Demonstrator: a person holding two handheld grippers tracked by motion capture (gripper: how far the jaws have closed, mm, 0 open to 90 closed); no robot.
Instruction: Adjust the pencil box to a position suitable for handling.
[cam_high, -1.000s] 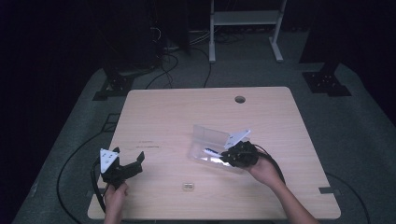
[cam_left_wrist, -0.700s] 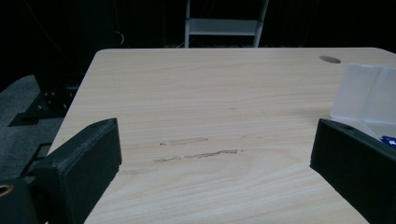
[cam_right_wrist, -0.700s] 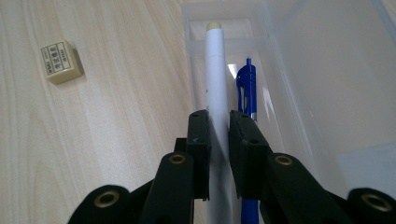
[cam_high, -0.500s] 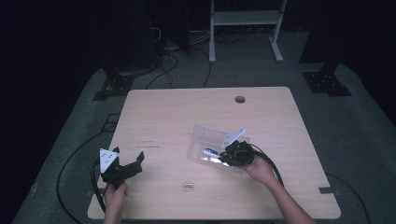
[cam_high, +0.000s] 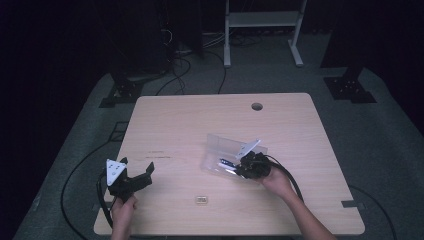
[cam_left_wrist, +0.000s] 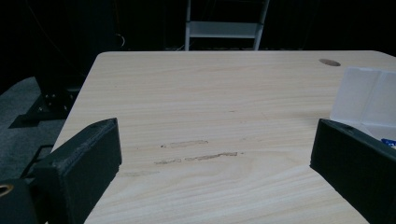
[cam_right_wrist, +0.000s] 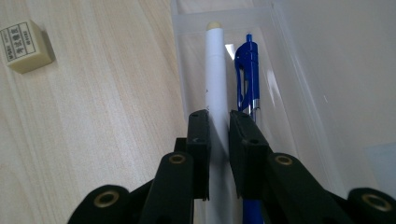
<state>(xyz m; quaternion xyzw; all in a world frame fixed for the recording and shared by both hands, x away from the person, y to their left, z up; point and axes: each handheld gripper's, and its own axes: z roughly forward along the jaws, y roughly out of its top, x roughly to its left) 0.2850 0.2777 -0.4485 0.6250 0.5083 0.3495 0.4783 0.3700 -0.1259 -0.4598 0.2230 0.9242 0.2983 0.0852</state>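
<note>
My right gripper is shut on a white pen with a cream tip, and it holds the pen low inside a clear plastic box. A blue click pen lies in the box right beside the white one. In the high view the right gripper sits at the near edge of the box, right of the table's middle. My left gripper stands open near the table's front left corner, and nothing is between its fingers.
A small cream eraser lies on the wood near the front edge, left of the box; it also shows in the right gripper view as the eraser. The table has a cable hole at the back. Cables trail off both sides.
My right gripper has sunk a little towards the box with the white pen in it. The left gripper has stayed in place.
</note>
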